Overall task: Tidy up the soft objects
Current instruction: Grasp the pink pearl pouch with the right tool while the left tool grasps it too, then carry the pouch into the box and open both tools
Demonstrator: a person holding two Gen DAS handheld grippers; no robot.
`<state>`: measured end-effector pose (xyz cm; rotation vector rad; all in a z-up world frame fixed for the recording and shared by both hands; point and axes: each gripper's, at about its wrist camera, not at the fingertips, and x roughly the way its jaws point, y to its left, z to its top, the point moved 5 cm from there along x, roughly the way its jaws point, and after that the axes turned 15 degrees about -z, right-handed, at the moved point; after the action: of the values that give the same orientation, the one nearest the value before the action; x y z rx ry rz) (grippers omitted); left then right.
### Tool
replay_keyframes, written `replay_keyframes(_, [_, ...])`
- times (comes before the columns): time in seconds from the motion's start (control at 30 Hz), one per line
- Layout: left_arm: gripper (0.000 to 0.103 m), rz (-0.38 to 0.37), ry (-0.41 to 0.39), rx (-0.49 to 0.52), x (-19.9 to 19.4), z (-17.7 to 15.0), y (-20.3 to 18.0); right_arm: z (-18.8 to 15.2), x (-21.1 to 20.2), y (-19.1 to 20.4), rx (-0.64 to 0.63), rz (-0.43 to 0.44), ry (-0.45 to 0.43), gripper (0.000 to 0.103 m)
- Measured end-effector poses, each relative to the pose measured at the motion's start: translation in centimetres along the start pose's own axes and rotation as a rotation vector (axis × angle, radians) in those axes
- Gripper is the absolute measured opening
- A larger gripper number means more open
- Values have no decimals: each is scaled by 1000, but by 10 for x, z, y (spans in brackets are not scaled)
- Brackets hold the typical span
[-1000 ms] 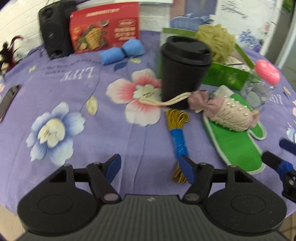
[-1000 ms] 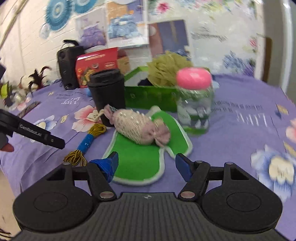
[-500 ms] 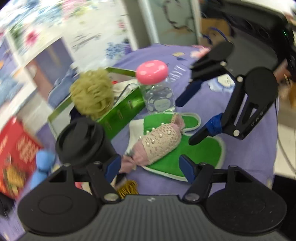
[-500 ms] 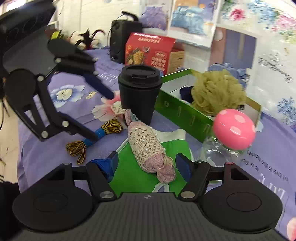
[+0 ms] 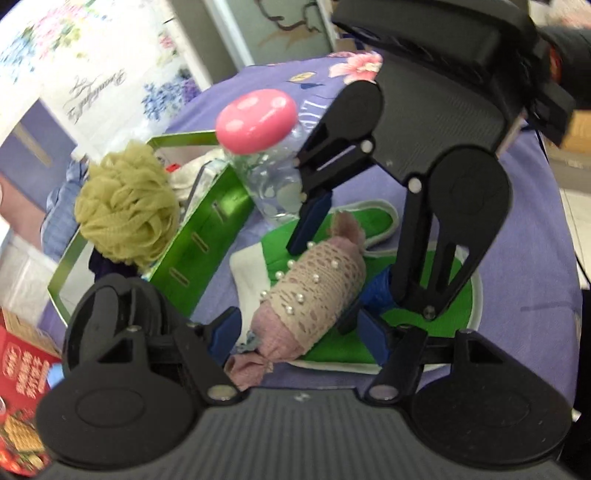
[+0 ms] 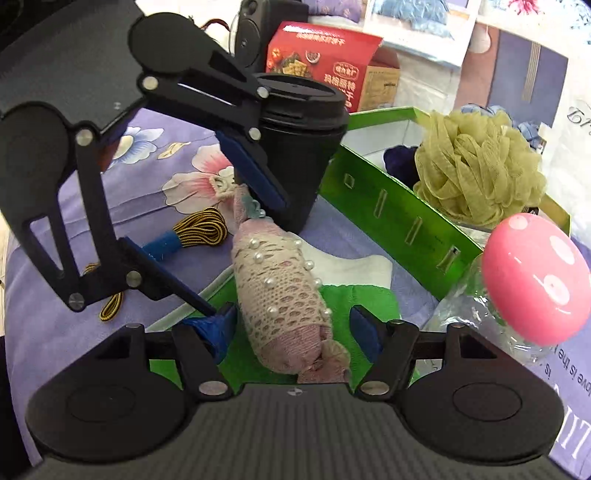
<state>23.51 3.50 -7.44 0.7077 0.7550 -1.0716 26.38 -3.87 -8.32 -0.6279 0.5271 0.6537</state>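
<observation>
A pink roll wrapped in cream lace with pearls (image 5: 310, 295) (image 6: 284, 295) lies on a green felt mat (image 5: 443, 306) (image 6: 373, 299). My left gripper (image 5: 301, 332) is open, its fingers on either side of one end of the roll. My right gripper (image 6: 291, 328) is open around the other end, facing the left one. Each gripper shows in the other's view, the right (image 5: 336, 254) and the left (image 6: 229, 236). A green box (image 6: 399, 210) (image 5: 207, 236) holds a yellow-green mesh pouf (image 6: 476, 166) (image 5: 127, 218) and a dark blue item (image 6: 397, 157).
A black lidded cup (image 6: 295, 147) stands beside the roll, close to the left gripper's finger. A clear jar with a pink lid (image 6: 532, 280) (image 5: 258, 122) stands by the mat. Yellow-black cord with blue wrap (image 6: 199, 229), a red carton (image 6: 325, 62) and a speaker (image 6: 266, 26) lie beyond.
Both grippers have closed in on the lace roll from opposite ends and now straddle it. The left gripper swung round from the open cloth towards the box side.
</observation>
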Motion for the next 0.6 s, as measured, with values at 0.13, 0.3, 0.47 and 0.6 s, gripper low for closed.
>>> replay_keyframes(0.13, [70, 34, 23, 21, 6, 0, -5, -4, 1, 3, -22, 26, -20, 44])
replay_keyframes(0.3, [41, 107, 44, 68, 11, 2, -11, -5, 4, 8, 8, -9, -17, 26])
replay_keyframes(0.47, [40, 93, 11, 55, -1, 4, -25, -8, -13, 12, 31, -13, -25, 25])
replay_keyframes(0.6, [40, 125, -17, 93, -20, 12, -44, -6, -40, 18, 14, -46, -61, 25])
